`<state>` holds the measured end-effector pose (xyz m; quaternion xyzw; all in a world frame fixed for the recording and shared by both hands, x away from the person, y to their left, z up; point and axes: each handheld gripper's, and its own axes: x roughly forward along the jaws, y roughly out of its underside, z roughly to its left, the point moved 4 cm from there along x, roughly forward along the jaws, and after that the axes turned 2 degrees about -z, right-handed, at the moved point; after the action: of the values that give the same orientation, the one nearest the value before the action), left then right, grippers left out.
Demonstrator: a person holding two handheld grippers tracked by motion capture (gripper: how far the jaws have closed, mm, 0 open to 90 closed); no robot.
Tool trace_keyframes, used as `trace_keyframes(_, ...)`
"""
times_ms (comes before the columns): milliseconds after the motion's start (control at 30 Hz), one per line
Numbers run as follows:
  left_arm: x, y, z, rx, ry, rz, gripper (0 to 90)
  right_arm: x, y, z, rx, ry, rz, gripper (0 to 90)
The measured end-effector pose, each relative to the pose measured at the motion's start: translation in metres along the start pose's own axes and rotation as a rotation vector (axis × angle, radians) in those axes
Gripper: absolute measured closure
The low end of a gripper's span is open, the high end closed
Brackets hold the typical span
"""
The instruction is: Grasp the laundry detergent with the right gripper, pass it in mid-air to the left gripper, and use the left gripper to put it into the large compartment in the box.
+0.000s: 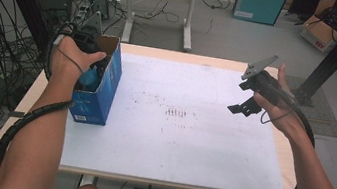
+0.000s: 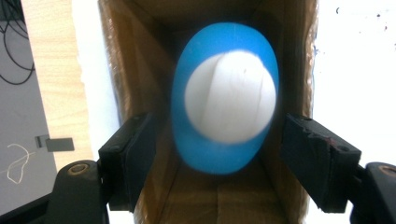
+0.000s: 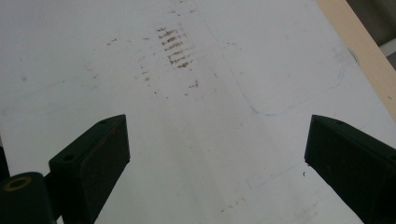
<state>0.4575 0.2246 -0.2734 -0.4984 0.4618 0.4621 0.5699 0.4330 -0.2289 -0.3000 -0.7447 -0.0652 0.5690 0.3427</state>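
Honestly, with the left hand-held gripper spread clear of the blue-and-white ball inside the cardboard box, lift straight up, right hand-held gripper idling wide.

A blue egg-shaped object with a large white round patch facing up sits inside the open-topped blue cardboard box, blurred in the left gripper view, so whether it rests on the box floor or hangs above it cannot be told. The box stands upright at the left edge of the white surface, its brown inner walls close around the object on both sides
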Motion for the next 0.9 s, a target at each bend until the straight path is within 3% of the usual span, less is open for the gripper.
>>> trace_keyframes(233,-0.024,0.011,0.007,0.005,-0.008,-0.034,24.6,-0.002,0.002,0.000,-0.004,0.000,0.009,6.5)
trace_keyframes(467,-0.046,0.018,0.001,0.034,0.005,-0.077,20.2,-0.009,0.000,0.002,-0.015,0.011,0.017,6.5)
trace_keyframes(600,-0.056,0.017,-0.011,0.067,0.029,-0.104,19.0,-0.011,-0.001,0.002,-0.029,0.012,0.029,6.5)
trace_keyframes(900,-0.062,0.013,-0.051,0.160,0.071,-0.140,15.8,-0.014,0.004,-0.001,-0.007,0.025,0.049,6.6)
